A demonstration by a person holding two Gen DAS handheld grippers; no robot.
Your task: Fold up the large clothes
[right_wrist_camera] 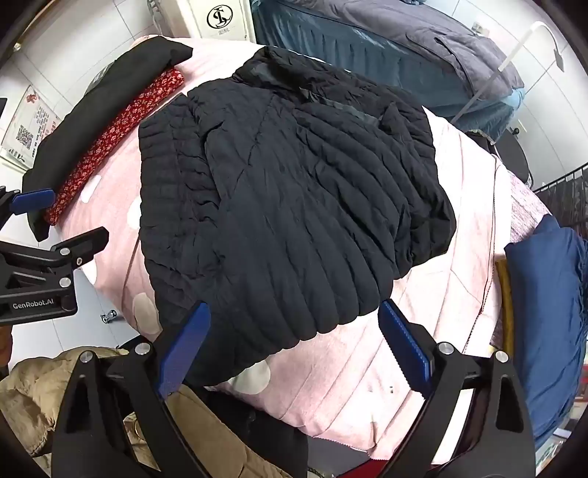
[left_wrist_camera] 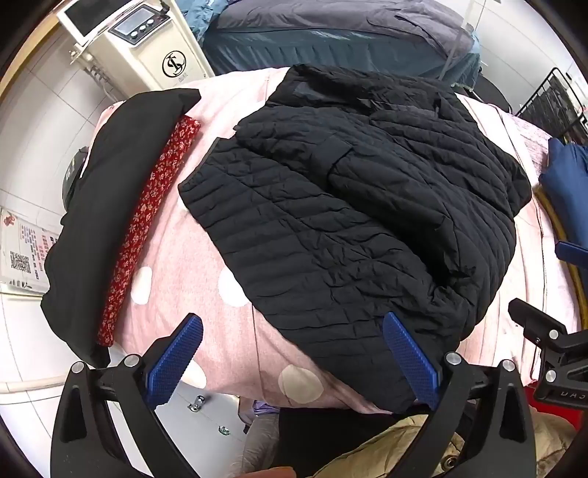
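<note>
A black quilted jacket (left_wrist_camera: 349,206) lies spread on a pink bedcover with white dots (left_wrist_camera: 176,264), its sleeves folded over the body. The same jacket (right_wrist_camera: 286,206) fills the middle of the right wrist view. My left gripper (left_wrist_camera: 294,331) hangs open above the jacket's near hem, its blue pads wide apart with nothing between them. My right gripper (right_wrist_camera: 294,327) is open too, above the jacket's near hem, pads clear of the cloth. The left gripper also shows at the left edge of the right wrist view (right_wrist_camera: 40,257).
A folded black garment with a red flowered lining (left_wrist_camera: 147,220) lies along the bed's left side. A cream machine (left_wrist_camera: 139,40) stands behind. A second bed with grey bedding (left_wrist_camera: 330,25) is at the back, a blue cushion (right_wrist_camera: 551,312) at right, a tan jacket (right_wrist_camera: 73,397) near me.
</note>
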